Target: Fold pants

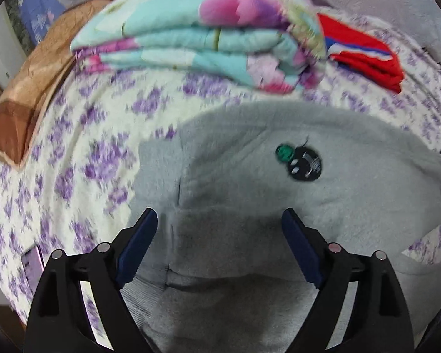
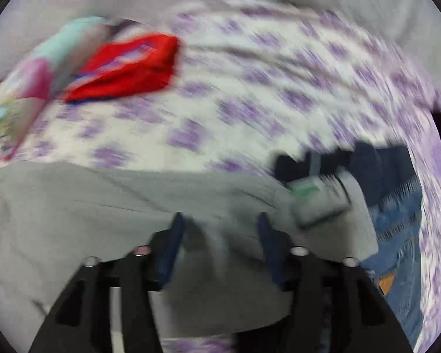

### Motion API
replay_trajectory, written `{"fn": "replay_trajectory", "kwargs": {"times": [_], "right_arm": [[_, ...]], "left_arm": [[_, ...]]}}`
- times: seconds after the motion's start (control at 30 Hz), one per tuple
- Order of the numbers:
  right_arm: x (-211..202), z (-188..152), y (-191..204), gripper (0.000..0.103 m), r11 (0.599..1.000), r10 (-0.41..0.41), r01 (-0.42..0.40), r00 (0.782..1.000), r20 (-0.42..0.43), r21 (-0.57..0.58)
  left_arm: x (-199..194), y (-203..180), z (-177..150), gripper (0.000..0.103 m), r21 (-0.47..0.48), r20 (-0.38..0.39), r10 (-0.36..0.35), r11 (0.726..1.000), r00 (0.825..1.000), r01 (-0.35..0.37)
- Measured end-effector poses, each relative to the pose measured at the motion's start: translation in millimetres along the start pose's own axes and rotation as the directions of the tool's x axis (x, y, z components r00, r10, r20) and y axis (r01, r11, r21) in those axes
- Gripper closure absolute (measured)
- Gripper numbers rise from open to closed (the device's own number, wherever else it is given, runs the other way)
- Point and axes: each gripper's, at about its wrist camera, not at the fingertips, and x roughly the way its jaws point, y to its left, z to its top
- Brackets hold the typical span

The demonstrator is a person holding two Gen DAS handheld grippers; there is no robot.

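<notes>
Left wrist view shows the left gripper (image 1: pixel 219 220) wide open, holding nothing, just above the gray pants (image 1: pixel 250 182) on the bed (image 1: pixel 82 153). Right gripper (image 2: pixel 219 223) is open too, over the pants' edge. Farther back, the red cloth (image 1: pixel 364 56) is safe, but a thin pinch could let the fluffy pants slip.

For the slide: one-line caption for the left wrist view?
Open left gripper poised over grey fleece pants on a purple-flowered bedspread, folded quilt behind.

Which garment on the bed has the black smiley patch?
The grey pants under the left tool; the red garment and blue jeans show none.
</notes>
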Motion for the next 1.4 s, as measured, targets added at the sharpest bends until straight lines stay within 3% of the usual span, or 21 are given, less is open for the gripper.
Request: {"fn": "replay_trajectory", "kwargs": {"times": [0.1, 0.3, 0.4, 0.5, 0.63, 0.67, 0.73, 0.87, 1.07, 1.13, 1.17, 1.2, 1.3, 1.4], "right_arm": [[-13.8, 7.6, 29.0, 0.028, 0.996, 0.049, -0.046, 0.998, 0.045, -0.073], [-1.5, 22.4, 100.6, 0.026, 0.959, 0.161, -0.157, 0.987, 0.000, -0.237], [5.1, 30.5, 126.3, 0.026, 0.941, 0.203, -0.202, 0.979, -0.025, -0.273], [9.5, 38.0, 147.7, 0.026, 0.926, 0.219, -0.219, 0.975, -0.035, -0.309], [12.2, 46.6, 164.5, 0.026, 0.903, 0.236, -0.237, 0.971, -0.047, -0.357], [12.6, 48.5, 166.5, 0.026, 0.899, 0.233, -0.233, 0.971, -0.047, -0.370], [15.3, 52.5, 169.0, 0.025, 0.893, 0.224, -0.225, 0.973, -0.048, -0.389], [23.9, 55.9, 176.1, 0.019, 0.868, 0.217, -0.229, 0.973, -0.079, -0.441], [43.6, 54.5, 211.0, 0.019, 0.773, 0.182, -0.211, 0.977, -0.110, -0.599], [58.1, 55.6, 218.2, 0.045, 0.753, 0.195, -0.265, 0.964, -0.181, -0.602], [63.6, 56.4, 219.9, 0.074, 0.746, 0.219, -0.317, 0.947, -0.234, -0.585], [66.2, 56.4, 220.7, 0.084, 0.745, 0.241, -0.354, 0.933, -0.267, -0.566], [49.8, 56.0, 214.6, 0.095, 0.747, 0.300, -0.399, 0.916, -0.266, -0.532], [3.4, 58.6, 183.4, 0.095, 0.748, 0.442, -0.500, 0.866, -0.233, -0.436]], "left_arm": [[-1.4, 5.8, 10.5, 0.019, 0.046, 0.025, 0.042, 0.998, 0.999, -0.044], [11.5, 19.9, 42.6, 0.019, 0.133, 0.047, 0.042, 0.990, 0.998, -0.048], [24.1, 23.8, 54.8, 0.021, 0.175, 0.037, 0.016, 0.984, 0.999, -0.023], [37.2, 20.4, 61.5, 0.032, 0.213, 0.005, -0.038, 0.976, 0.999, 0.037], [50.0, 5.3, 61.9, 0.034, 0.311, -0.016, -0.083, 0.947, 0.996, 0.083], [55.4, 1.0, 61.0, 0.038, 0.344, -0.025, -0.085, 0.935, 0.996, 0.088], [65.9, -1.9, 60.9, 0.064, 0.373, -0.045, -0.068, 0.924, 0.997, 0.079], [67.9, 7.3, 65.6, 0.077, 0.308, -0.071, -0.140, 0.939, 0.988, 0.156], [49.6, 13.8, 67.3, 0.084, 0.296, -0.043, -0.181, 0.937, 0.983, 0.186], [49.0, 14.9, 68.5, 0.084, 0.279, -0.049, -0.184, 0.941, 0.982, 0.190], [48.7, 15.3, 69.4, 0.084, 0.270, -0.050, -0.188, 0.943, 0.981, 0.195], [47.5, 13.0, 71.4, 0.084, 0.262, -0.049, -0.189, 0.945, 0.981, 0.196], [41.0, 20.1, 69.7, 0.085, 0.241, -0.041, -0.192, 0.950, 0.980, 0.197], [12.7, 26.3, 62.6, 0.086, 0.215, -0.004, -0.224, 0.952, 0.975, 0.220]]}}
